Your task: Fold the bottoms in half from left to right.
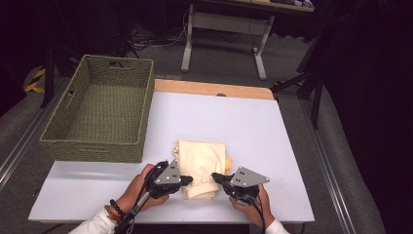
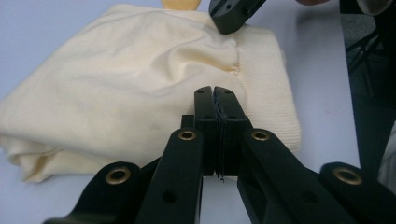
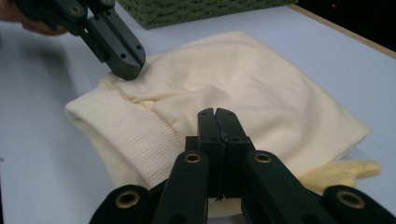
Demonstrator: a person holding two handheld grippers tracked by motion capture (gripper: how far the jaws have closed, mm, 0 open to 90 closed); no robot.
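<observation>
I am working on the soft, pale yellow folded knit sweater (image 1: 202, 168) that lies on the white table (image 1: 272, 146), close to the near edge. My left gripper (image 1: 189, 180) rests at the sweater's left side and my right gripper (image 1: 215, 177) rests at its right side. Both pairs of fingers are pressed tight together with nothing between them; I hold no cloth. In the left gripper view my shut fingers (image 2: 205, 112) lie against the ribbed hem.

I think the folding is nearly done and I am patting the bundle flat. Next I must open my fingers, pinch both sides of the sweater, and lift it. That needs a firm hold, or the folds will slip open.

The big green woven basket (image 1: 97, 146) stands at the far left corner, well apart from the sweater, and it looks empty. Nothing lies between them. A small darker yellow bit of cloth (image 3: 343, 171) pokes out from under the sweater and could snag.
</observation>
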